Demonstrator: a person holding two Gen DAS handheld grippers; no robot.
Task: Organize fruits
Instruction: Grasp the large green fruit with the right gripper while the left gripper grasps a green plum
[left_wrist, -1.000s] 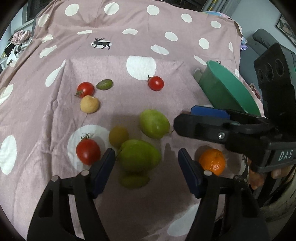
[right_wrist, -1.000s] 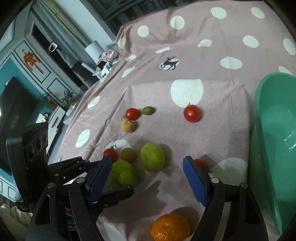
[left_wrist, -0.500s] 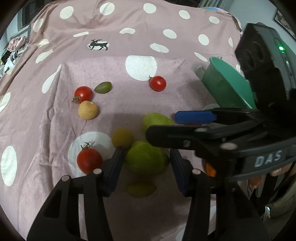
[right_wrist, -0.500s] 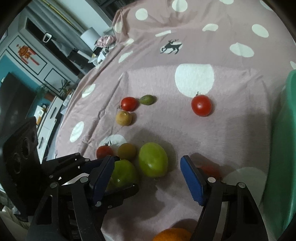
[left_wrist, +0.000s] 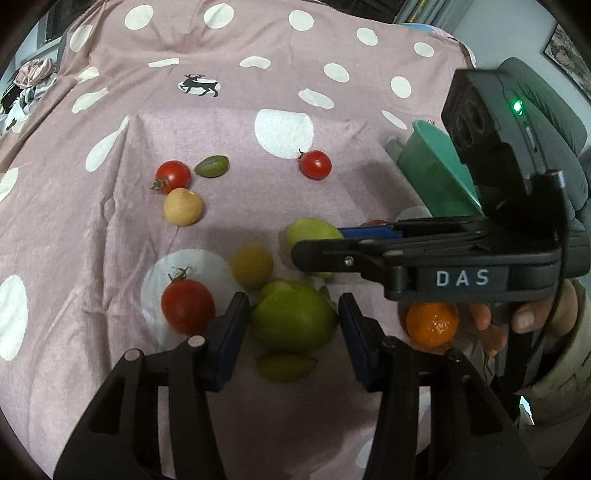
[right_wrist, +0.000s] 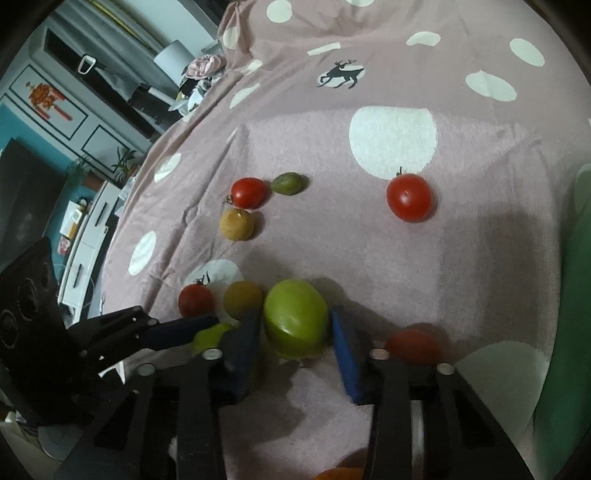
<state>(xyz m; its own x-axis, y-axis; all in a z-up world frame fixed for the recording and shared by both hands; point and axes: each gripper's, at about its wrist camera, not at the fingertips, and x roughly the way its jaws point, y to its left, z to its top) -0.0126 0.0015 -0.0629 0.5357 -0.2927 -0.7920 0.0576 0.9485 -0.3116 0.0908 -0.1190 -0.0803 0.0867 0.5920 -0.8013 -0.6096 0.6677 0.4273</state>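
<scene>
- I am pinching a green fruit (left_wrist: 293, 319) in my left gripper (left_wrist: 291, 321), low in the frame.
- My right gripper (right_wrist: 295, 332) is closing around another green fruit (right_wrist: 295, 319), lower centre.

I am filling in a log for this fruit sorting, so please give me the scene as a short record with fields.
Surface: pink dotted cloth
Left tongs: jaws have just been closing; pads now on the big green fruit
Right tongs: jaws have just been closing; pads now on the second green fruit
Loose fruit nearby: orange, red tomato on a white dot
Container: green basin, at the cloth's right edge
</scene>
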